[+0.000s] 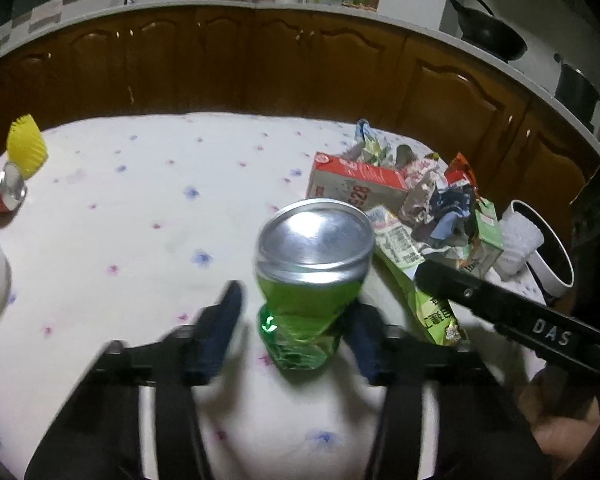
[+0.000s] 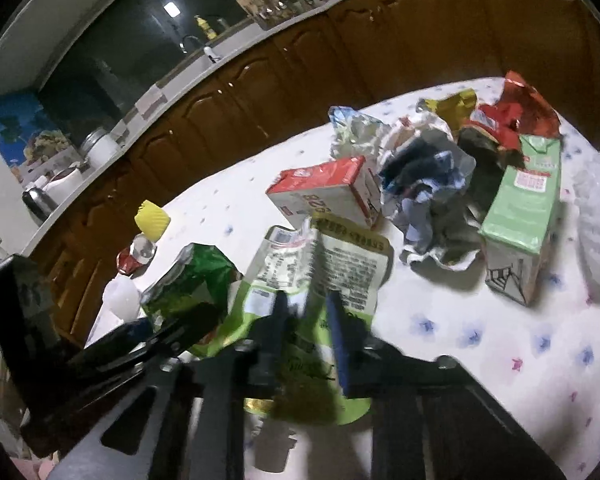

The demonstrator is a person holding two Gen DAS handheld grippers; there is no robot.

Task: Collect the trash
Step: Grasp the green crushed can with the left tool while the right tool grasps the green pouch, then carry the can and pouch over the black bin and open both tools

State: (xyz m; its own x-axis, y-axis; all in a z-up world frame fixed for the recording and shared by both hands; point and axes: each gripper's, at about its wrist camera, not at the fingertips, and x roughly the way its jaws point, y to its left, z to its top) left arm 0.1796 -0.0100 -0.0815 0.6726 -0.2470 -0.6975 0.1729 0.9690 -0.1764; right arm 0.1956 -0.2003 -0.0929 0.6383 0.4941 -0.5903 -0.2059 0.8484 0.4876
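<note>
The crushed green can (image 1: 306,280) stands on the surface between the wide-open fingers of the left hand-held gripper (image 1: 296,324); it's light, dented and slick, so I'd pinch the crumpled waist. Right hand-held gripper (image 2: 308,320) sits narrow around the floppy green snack bag (image 2: 320,280) right beside it

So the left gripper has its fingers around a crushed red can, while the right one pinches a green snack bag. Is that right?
Not quite: the crushed can between the left gripper's open fingers is green, as the left wrist view shows. The red can lies far off at the table's edge. The right gripper does pinch the green snack bag.
</note>
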